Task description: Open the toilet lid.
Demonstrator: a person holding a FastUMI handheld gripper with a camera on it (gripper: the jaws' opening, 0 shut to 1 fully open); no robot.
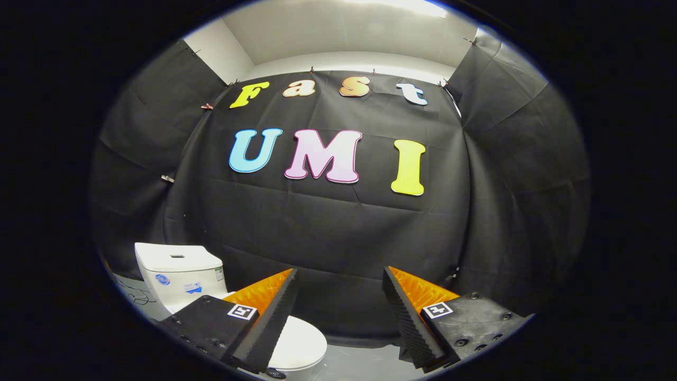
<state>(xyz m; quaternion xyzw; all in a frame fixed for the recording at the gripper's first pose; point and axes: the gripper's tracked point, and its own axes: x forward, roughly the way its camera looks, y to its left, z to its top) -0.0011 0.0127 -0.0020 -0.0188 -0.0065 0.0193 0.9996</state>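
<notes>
The gripper (338, 296) hung wide open and empty, well short of the white ceramic toilet's closed lid (299, 341), untouched.

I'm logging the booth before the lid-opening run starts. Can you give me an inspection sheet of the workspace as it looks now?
Surface: pale grey smooth floor, bare part between the fingers.
Job's things: white ceramic toilet with closed oval lid and boxy cistern, partly behind the left finger.
Clutter: nothing seen.
Grippers: tongs open, fingers spread wide, holding nothing, raised above and back from the lid; the gap faces the black cloth wall.
Cables: thin dark wires on the floor beside the cistern; another thin cable hanging by the wall past the right finger.
Surroundings: black cloth on three sides, white ceiling with a light strip.
</notes>
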